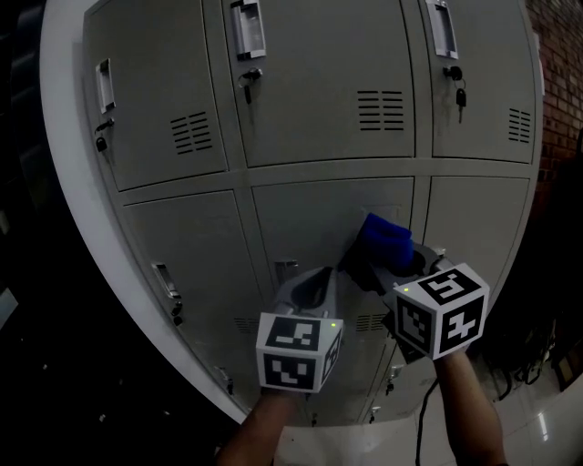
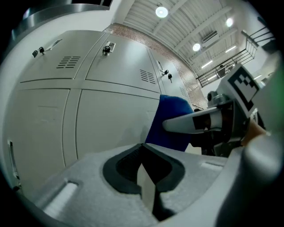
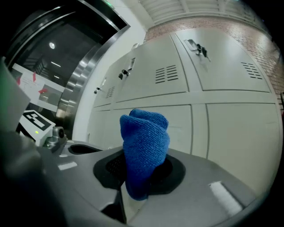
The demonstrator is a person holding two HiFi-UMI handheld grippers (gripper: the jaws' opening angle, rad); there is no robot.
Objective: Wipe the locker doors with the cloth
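The right gripper [image 3: 135, 188] is clamped on the blue cloth [image 3: 144, 146], which stands bunched upright out of its jaws, at the lower middle locker door [image 1: 319, 218] and close to that door's right-hand seam; whether the cloth presses on the metal cannot be told. The left gripper [image 2: 144, 177] has its jaws drawn together with nothing between them, and hangs just beside the right one, on its left, before the same door. Bare grey door lies open above and left of the cloth, up to the horizontal seam. Over that seam the upper doors [image 1: 319, 136] carry handles [image 1: 248, 27], keys [image 1: 246, 86] and vent slots [image 1: 381, 109]. A brick wall [image 1: 556, 73] bounds the lockers at the right
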